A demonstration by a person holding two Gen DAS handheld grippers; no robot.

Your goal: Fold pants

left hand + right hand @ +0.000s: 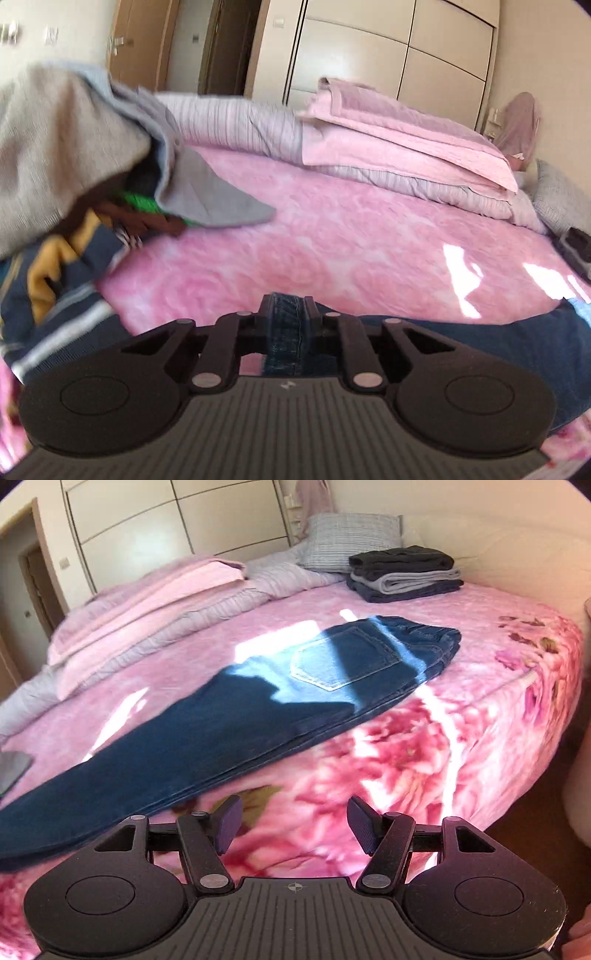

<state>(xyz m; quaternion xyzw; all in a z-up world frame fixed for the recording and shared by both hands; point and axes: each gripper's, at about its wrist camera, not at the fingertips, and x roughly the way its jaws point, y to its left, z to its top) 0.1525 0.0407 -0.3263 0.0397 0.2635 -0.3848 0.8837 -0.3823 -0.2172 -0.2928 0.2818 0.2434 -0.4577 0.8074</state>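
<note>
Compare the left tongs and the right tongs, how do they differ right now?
The left tongs are shut on a denim seam of the jeans; the right tongs are open and hold nothing. The left tongs have denim between their pads, while the right tongs show only the pink floral blanket in their gap. Both are black and point over the bed.

Bedroom: a bed [480, 716] under a pink floral blanket fills centre frame, hard sunlight patches across it. Cream panelled wardrobe doors [155, 520] stand upper left in the right wrist view; a wooden door frame [147, 40] sits upper left in the left wrist view. A grey checked pillow [351, 539] lies top centre.
</note>
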